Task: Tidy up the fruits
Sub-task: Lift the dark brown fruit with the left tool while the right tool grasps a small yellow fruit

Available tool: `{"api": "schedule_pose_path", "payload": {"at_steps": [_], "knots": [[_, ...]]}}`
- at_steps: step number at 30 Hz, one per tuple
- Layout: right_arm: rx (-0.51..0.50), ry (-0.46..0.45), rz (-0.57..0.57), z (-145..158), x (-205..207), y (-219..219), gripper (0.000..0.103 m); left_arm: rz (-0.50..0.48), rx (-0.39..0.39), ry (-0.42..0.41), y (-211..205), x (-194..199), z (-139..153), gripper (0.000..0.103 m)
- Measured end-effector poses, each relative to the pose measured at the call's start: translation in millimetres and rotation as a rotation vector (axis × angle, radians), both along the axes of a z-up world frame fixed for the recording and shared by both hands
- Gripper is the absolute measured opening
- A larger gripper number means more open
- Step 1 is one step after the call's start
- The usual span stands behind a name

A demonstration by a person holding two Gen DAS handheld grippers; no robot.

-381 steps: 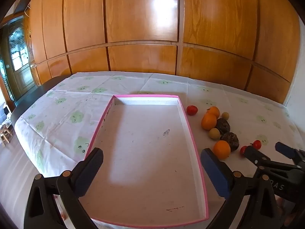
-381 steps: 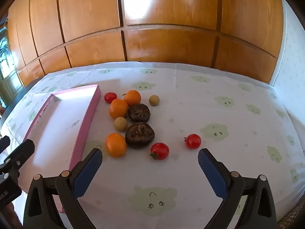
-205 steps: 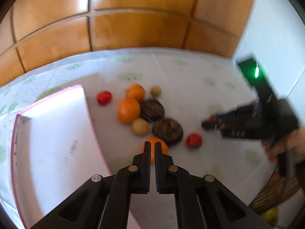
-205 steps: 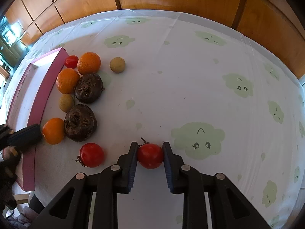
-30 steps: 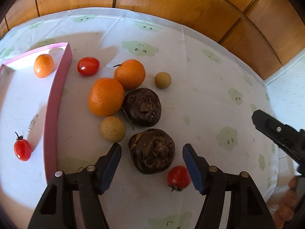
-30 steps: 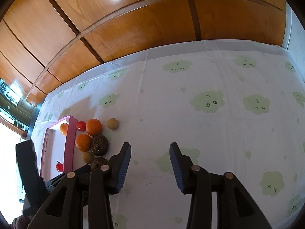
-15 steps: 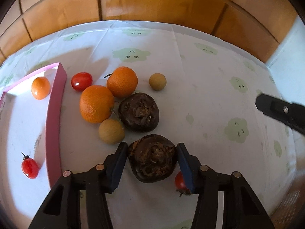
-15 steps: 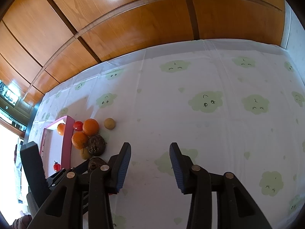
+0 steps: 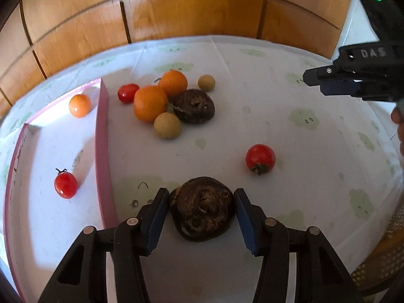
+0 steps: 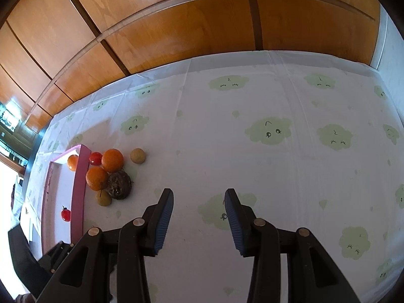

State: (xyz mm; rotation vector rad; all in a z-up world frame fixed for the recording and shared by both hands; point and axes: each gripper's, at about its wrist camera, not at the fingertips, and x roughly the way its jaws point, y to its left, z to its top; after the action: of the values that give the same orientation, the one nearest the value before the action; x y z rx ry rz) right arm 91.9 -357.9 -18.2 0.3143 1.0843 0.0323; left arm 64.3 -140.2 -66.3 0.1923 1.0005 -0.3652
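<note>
My left gripper [image 9: 200, 193] is shut on a dark brown wrinkled fruit [image 9: 202, 212], held above the cloud-print cloth just right of the pink tray's wall [image 9: 102, 139]. In the tray lie a small orange [image 9: 80, 105] and a cherry tomato [image 9: 65, 184]. Farther back sit two oranges [image 9: 149, 103], a second dark fruit [image 9: 194, 105], two tan round fruits [image 9: 167, 125] and a small tomato [image 9: 128, 92]. Another tomato [image 9: 260, 159] lies alone on the cloth. My right gripper [image 10: 198, 197] hangs open over bare cloth, right of the pile [image 10: 111, 171], nothing between its fingers.
Wood panelling [image 9: 192, 7] runs behind the table. A woven chair back [image 9: 378, 260] stands off the table's near right corner. The right gripper's body [image 9: 353, 80] and a hand [image 9: 399, 118] hang at the right of the left wrist view.
My left gripper's jaws closed on the near dark fruit and carried it back from the pile, toward the near side. The tomato behind it now lies exposed. The right gripper stayed put.
</note>
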Motion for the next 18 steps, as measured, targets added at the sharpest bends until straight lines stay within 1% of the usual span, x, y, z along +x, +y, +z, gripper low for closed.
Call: {"api": "schedule_pose_path", "payload": {"at_steps": [3, 9, 14, 18], "knots": [[-0.012, -0.006, 0.008, 1, 0, 2, 0.043, -0.01, 0.003, -0.033, 0, 0, -3, 0.054], [0.0, -0.028, 0.043, 4, -1, 11, 0.043, -0.019, 0.017, -0.107, -1, -10, -6, 0.055], [0.017, -0.009, 0.081, -1, 0, 19, 0.042, -0.02, 0.023, -0.148, 1, -20, -6, 0.055], [0.063, 0.004, 0.1, -5, 0, 21, 0.042, -0.018, 0.025, -0.174, 1, -26, -6, 0.055]]}}
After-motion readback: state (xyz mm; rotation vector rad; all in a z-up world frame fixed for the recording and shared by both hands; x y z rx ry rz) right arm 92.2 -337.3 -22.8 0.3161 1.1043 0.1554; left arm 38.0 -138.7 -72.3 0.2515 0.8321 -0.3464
